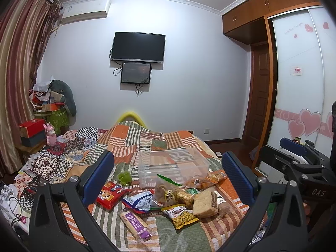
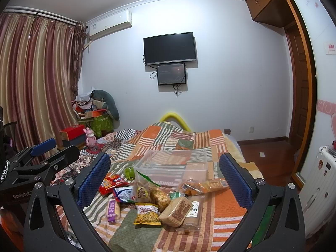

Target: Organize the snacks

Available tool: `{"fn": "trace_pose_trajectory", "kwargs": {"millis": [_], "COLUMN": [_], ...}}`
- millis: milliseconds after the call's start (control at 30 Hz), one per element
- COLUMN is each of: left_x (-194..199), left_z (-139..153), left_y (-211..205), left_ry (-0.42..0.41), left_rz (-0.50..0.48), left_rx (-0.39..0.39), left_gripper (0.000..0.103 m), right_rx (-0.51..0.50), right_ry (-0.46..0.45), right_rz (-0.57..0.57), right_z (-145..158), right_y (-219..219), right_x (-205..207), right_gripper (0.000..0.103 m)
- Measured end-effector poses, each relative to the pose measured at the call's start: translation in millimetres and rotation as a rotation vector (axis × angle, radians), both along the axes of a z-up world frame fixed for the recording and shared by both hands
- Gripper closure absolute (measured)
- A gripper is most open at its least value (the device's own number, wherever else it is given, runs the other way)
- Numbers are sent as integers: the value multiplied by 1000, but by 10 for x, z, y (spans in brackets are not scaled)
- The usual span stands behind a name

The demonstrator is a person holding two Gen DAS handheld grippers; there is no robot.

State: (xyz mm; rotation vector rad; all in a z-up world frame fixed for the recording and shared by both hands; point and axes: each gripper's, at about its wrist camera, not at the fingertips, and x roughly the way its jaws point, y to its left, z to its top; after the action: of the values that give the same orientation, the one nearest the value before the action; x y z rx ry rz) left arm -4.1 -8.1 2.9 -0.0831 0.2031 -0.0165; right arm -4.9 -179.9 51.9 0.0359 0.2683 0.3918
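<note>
Above the patchwork bedspread [image 1: 130, 142], the left gripper [image 1: 168, 174] and right gripper [image 2: 164, 175] hang spread and empty; the snack packets [image 2: 147, 212] lie heaped just before the clear plastic bin [image 1: 174, 163], likely their destination.

Before you on the bed [image 1: 130, 138], a heap of snack packets [image 1: 168, 201] lies in front of a storage bin [image 1: 174, 166], a small cup [image 1: 124, 177] to the bin's left, a television [image 1: 137, 46] on the wall behind, a wardrobe [image 1: 298, 79] to the right.
</note>
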Motion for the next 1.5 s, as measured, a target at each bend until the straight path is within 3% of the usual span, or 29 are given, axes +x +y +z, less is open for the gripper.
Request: {"fn": "trace_pose_trajectory", "kwargs": {"millis": [900,1067,1233,1500], "left_x": [41,126,283,533], "left_z": [-19,-87,-217,-462], "left_y": [17,54,144,368], "left_ry": [19,70,154,284], "left_rz": [-22,-5,-14,-24], "left_rx": [1,9,10,44], "left_gripper": [0,17,25,30], "right_rx": [-3,0,7,-30], "right_ry": [-9,13,75,212], "right_rz": [-3,-4,2,15], "right_z": [8,-47,-154,-447], "right_y": [15,-6,-48,-98], "right_x": [7,61,212,472], "right_gripper": [0,0,10,38]}}
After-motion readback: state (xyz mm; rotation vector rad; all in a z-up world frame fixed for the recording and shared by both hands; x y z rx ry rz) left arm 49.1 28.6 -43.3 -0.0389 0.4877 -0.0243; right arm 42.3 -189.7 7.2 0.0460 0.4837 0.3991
